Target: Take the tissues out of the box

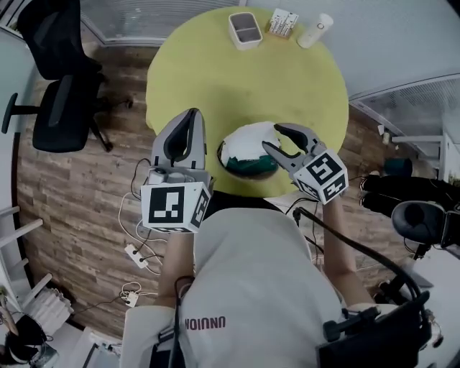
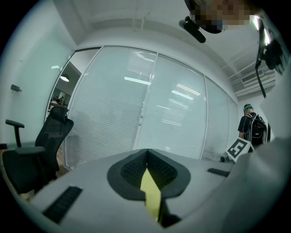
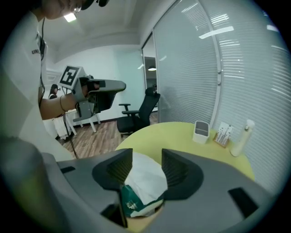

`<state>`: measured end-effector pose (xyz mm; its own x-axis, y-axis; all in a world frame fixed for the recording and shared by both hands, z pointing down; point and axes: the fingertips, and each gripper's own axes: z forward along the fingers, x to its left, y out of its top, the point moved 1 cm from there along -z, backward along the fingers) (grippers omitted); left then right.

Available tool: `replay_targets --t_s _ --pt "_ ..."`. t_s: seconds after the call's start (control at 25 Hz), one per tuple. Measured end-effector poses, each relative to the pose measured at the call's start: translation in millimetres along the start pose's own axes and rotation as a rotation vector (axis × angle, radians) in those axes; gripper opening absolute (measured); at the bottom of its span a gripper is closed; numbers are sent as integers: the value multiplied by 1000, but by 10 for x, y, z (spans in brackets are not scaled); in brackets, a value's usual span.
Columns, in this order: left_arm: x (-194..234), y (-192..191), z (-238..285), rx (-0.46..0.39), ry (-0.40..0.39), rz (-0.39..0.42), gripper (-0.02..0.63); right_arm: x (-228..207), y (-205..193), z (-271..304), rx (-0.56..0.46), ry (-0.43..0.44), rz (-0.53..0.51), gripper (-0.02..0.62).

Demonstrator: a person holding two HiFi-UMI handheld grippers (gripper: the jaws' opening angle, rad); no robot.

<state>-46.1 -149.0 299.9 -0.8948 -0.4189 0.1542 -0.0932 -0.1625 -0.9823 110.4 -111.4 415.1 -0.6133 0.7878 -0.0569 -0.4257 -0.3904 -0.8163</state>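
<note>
On the near part of the round yellow table (image 1: pixel 287 86) stands a dark round box (image 1: pixel 253 173) holding a green tissue pack (image 1: pixel 251 164). A crumpled white tissue (image 1: pixel 248 139) stands out of its top. My right gripper (image 1: pixel 272 138) hangs at the tissue's right edge, jaws open. In the right gripper view the white tissue (image 3: pixel 145 179) and green pack (image 3: pixel 135 205) show in the gap of the right gripper (image 3: pixel 147 155), and the pads do not press on them. My left gripper (image 1: pixel 192 115) is left of the box, shut and empty; the left gripper (image 2: pixel 146 151) faces the window blinds.
At the table's far edge stand a white container (image 1: pixel 245 30), a card holder (image 1: pixel 282 22) and a white bottle (image 1: pixel 315 31). A black office chair (image 1: pixel 61 86) is on the wooden floor at the left. A power strip with cables (image 1: pixel 136 255) lies near my feet.
</note>
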Motion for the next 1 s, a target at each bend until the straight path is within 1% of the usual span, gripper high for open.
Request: replay_targets --t_s 0.08,0.16,0.24,0.32,0.56,1.0 --pt "-8 -15 3 5 12 1 14 76 -58 58 29 56 -50 241" --pt "-31 -24 -19 9 20 2 14 147 -153 97 65 94 -93 271" --pt "-22 -27 -54 12 31 1 14 209 -223 150 93 118 -127 281" --pt "1 -34 -80 13 46 -2 14 240 -269 208 106 135 -137 282" --pt "-4 -54 -105 11 59 -15 14 225 -478 293 178 130 -175 299" --pt "43 -53 -238 5 90 -21 14 293 -764 395 291 153 -251 321"
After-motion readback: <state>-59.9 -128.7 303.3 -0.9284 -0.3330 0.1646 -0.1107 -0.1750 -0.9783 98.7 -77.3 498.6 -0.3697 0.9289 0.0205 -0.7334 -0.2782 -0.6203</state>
